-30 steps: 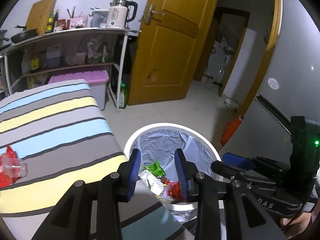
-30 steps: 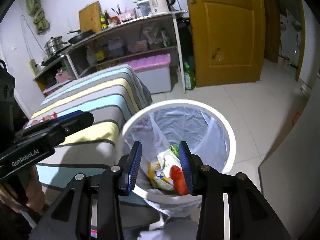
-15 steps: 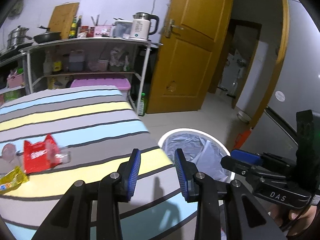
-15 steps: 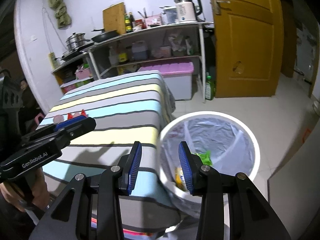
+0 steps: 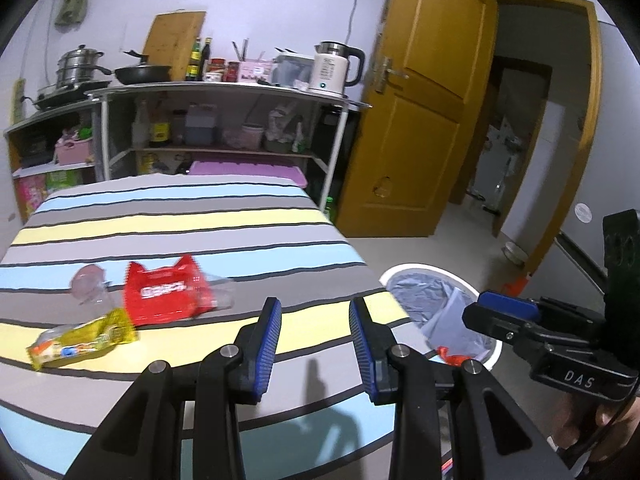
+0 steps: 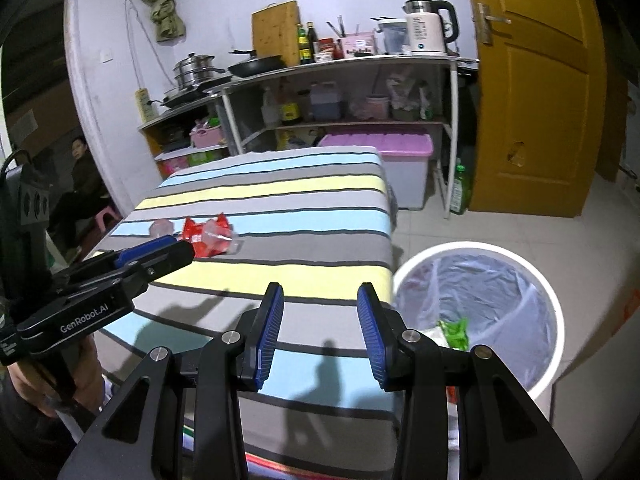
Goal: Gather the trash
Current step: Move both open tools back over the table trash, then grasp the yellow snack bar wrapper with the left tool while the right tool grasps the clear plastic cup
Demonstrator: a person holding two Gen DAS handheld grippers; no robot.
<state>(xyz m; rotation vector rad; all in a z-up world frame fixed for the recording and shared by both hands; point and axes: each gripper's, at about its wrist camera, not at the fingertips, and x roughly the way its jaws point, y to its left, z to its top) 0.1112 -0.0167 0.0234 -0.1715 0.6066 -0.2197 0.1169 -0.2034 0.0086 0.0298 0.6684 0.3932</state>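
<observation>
On the striped table (image 5: 224, 220) lie a red wrapper (image 5: 164, 294), a yellow wrapper (image 5: 82, 344) and a clear plastic cup (image 5: 88, 286). The red wrapper also shows in the right wrist view (image 6: 204, 234). A white bin with a plastic liner (image 6: 480, 304) stands on the floor right of the table and holds several wrappers. It also shows in the left wrist view (image 5: 440, 304). My left gripper (image 5: 314, 340) is open and empty above the table's near edge. My right gripper (image 6: 320, 332) is open and empty above the table's right end, left of the bin.
A shelf unit (image 5: 224, 120) with pots, bottles and a kettle (image 5: 334, 68) stands behind the table. A purple-lidded box (image 6: 384, 152) sits under it. A yellow door (image 5: 420, 128) stands open at the right. A person (image 6: 80, 184) sits at the far left.
Both grippers have swung left, away from above the bin and over the table. The wrappers on the table have come into view. Both stay open and empty.
</observation>
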